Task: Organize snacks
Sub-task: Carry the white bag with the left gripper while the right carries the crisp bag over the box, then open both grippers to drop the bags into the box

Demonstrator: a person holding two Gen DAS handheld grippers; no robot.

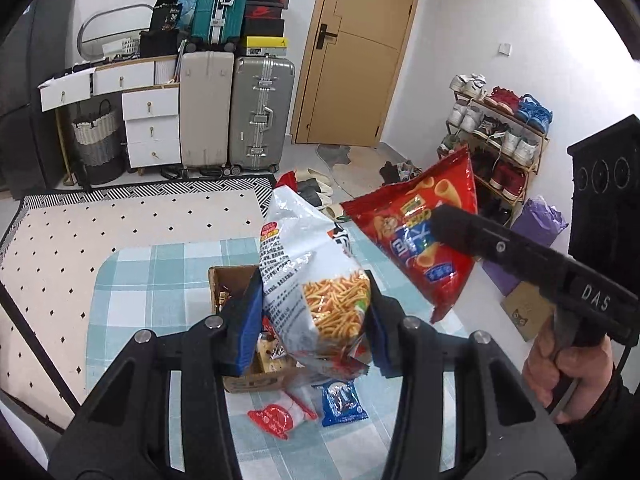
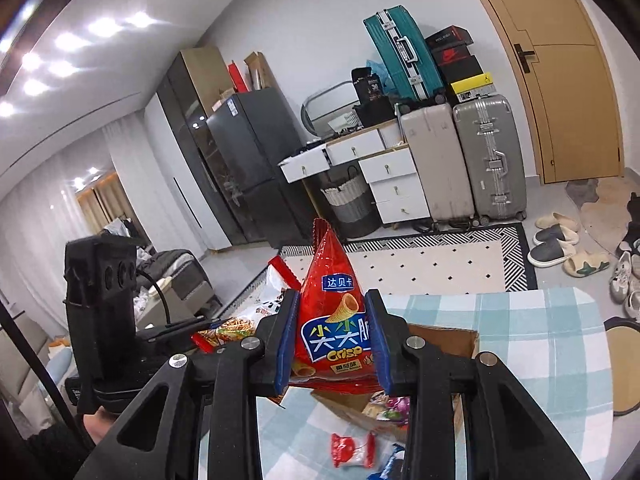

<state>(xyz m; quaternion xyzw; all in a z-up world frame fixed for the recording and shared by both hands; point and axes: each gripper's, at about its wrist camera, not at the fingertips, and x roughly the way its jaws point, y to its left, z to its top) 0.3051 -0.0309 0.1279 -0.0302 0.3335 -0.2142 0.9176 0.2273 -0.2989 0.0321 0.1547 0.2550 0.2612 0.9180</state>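
My left gripper [image 1: 316,312] is shut on a white snack bag with a picture of fried sticks [image 1: 312,276] and holds it above an open cardboard box [image 1: 224,280] with small snacks in it. My right gripper [image 2: 334,340] is shut on a red Crisp cone-snack bag [image 2: 332,312] and holds it upright above the same box [image 2: 448,340]; this red bag also shows in the left wrist view [image 1: 424,232], to the right of the white bag. A small red-and-white packet [image 1: 280,416] and a small blue packet [image 1: 342,400] lie on the checked tablecloth [image 1: 160,280] near the box.
The table stands over a dotted rug [image 1: 120,220]. Suitcases [image 1: 260,112], a white drawer unit [image 1: 150,128] and a wooden door [image 1: 356,52] are at the back. A shoe rack [image 1: 500,132] and a purple bag [image 1: 536,232] stand at the right. Slippers [image 2: 556,240] lie on the floor.
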